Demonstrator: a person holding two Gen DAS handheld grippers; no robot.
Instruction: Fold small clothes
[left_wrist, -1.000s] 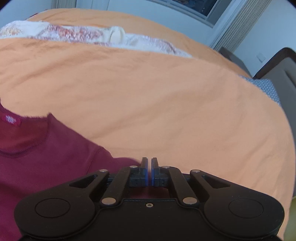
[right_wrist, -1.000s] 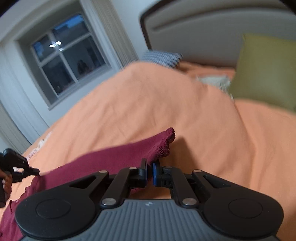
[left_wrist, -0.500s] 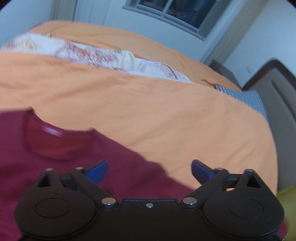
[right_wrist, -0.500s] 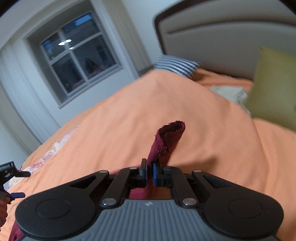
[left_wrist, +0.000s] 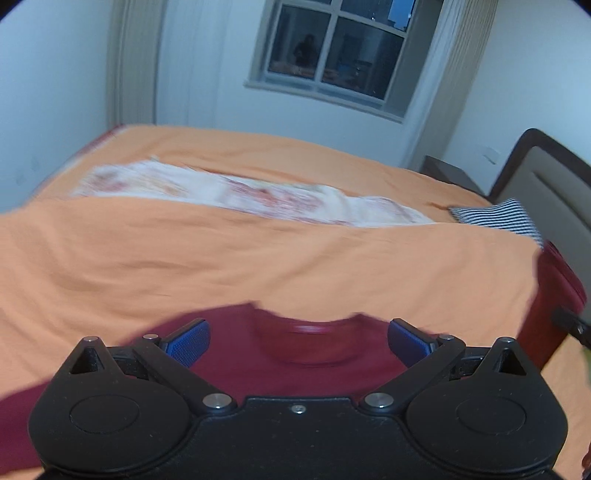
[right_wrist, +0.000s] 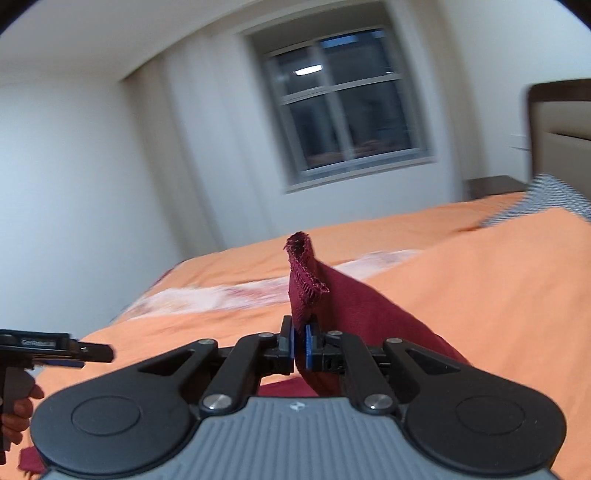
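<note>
In the left wrist view the left gripper fills the bottom of the frame, its blue-padded fingers spread wide apart with nothing between them. Just beyond them, at lower centre, the maroon shirt lies on the orange bedspread, its round neckline sitting between the two fingertips; whether the pads touch the cloth cannot be told, and motion blur smears the collar label so no writing can be read. At the right edge a strip of the same maroon cloth rises off the bed. Further up, a white floral sheet runs across the middle of the frame, a striped pillow lies at the right by the headboard, and a dark window sits at top centre.

In the right wrist view the right gripper sits at lower centre with its fingers pressed together on a fold of the maroon shirt, whose frayed hem stands up above the tips and whose body drapes away to the lower right over the bedspread. At the lower left edge a hand holds the other gripper. A small logo on the grey housing is too small to read
</note>
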